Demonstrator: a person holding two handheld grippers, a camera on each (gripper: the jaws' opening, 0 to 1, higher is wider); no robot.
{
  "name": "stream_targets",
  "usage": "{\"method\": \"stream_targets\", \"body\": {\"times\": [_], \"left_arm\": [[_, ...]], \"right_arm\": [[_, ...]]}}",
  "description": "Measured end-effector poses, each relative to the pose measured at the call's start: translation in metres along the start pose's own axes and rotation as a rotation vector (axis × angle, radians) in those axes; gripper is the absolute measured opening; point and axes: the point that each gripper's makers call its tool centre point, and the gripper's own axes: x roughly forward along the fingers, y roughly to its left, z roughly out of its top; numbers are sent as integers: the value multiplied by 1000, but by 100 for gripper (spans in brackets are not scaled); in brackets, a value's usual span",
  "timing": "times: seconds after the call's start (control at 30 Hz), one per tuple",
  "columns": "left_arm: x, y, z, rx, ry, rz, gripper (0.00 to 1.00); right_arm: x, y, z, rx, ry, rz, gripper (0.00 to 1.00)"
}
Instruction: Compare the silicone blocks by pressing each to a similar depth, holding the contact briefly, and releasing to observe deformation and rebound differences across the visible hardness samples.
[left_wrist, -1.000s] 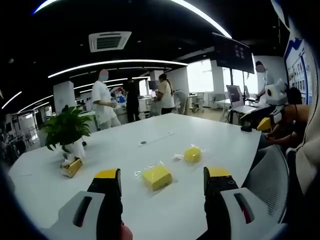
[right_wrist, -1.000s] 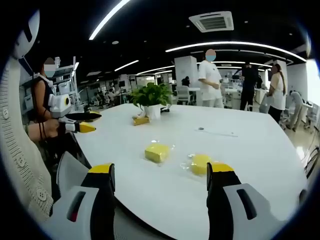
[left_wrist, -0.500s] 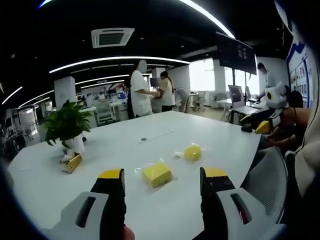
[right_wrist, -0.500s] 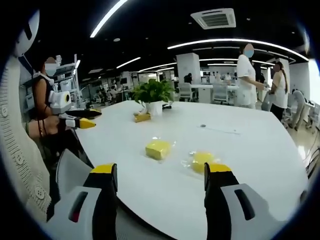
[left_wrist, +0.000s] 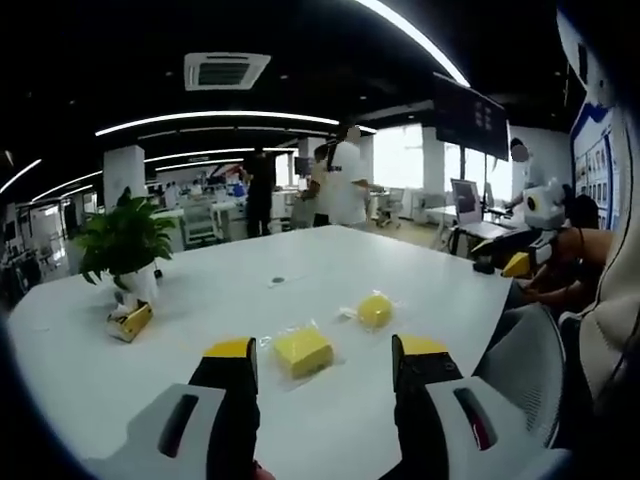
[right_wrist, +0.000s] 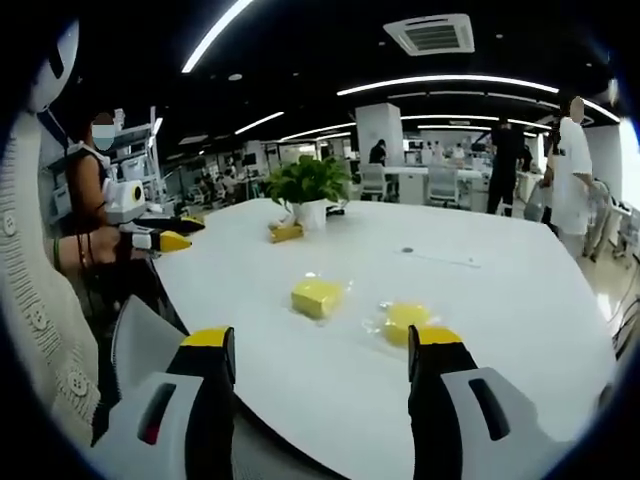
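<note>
Not started: both grippers (left_wrist: 320, 365) (right_wrist: 320, 350) wide open, empty, hovering short of blocks (left_wrist: 302, 351) (right_wrist: 317, 297) on bench (left_wrist: 300, 275); all presses left.

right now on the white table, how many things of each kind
Square yellow silicone block: 1
Round yellow silicone block: 1
Potted plant: 1
Small yellow item by the plant's pot: 1
Total: 4

White table (left_wrist: 230, 290) carries: square yellow block (left_wrist: 302, 351), round yellow block (left_wrist: 375, 310), both bagged; potted plant (left_wrist: 122, 250); small yellow box (left_wrist: 129, 322).
</note>
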Motion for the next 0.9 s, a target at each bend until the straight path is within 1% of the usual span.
{"method": "stream_targets", "body": {"times": [0.07,0.1,0.17,0.23,0.27,0.4,0.43,0.5,0.57,0.63,0.67,0.73,0.77,0.8,0.83,0.9], "left_arm": [[0,-1,2,-16,6,-21,47],[1,-5,5,-70,-3,-46,48],[4,-7,14,-115,-29,-77,54],[7,-7,18,-128,-17,-103,59],[8,-6,19,-129,-11,-106,59],[19,2,27,-181,-4,-143,57],[22,5,29,-186,-8,-150,55],[32,13,35,-178,-13,-155,55],[40,18,37,-182,-1,-163,57],[50,22,38,-184,11,-170,58],[56,25,37,-177,29,-174,58],[65,29,39,-176,25,-182,57],[70,29,40,-193,25,-193,58],[77,32,39,-226,38,-198,60],[81,34,38,-231,43,-201,61],[93,40,33,-243,73,-204,62]], "right_arm": [[-1,-2,2,-5,-2,-1,66],[-1,-2,3,-7,-3,0,66],[-2,-3,4,-13,0,2,66],[-2,-5,4,-18,6,2,66],[-2,-6,4,-19,7,2,66],[-1,-12,1,-22,19,-3,66],[0,-13,1,-18,19,-2,66],[0,-12,2,-4,11,11,66],[1,-10,4,31,-8,29,67],[1,-11,5,39,-15,35,68],[2,-13,5,42,-12,32,68],[4,-16,3,33,-3,23,67],[4,-19,3,34,0,19,67],[5,-21,2,38,2,17,67],[6,-22,2,41,2,16,67],[8,-24,1,47,7,15,67]]}}
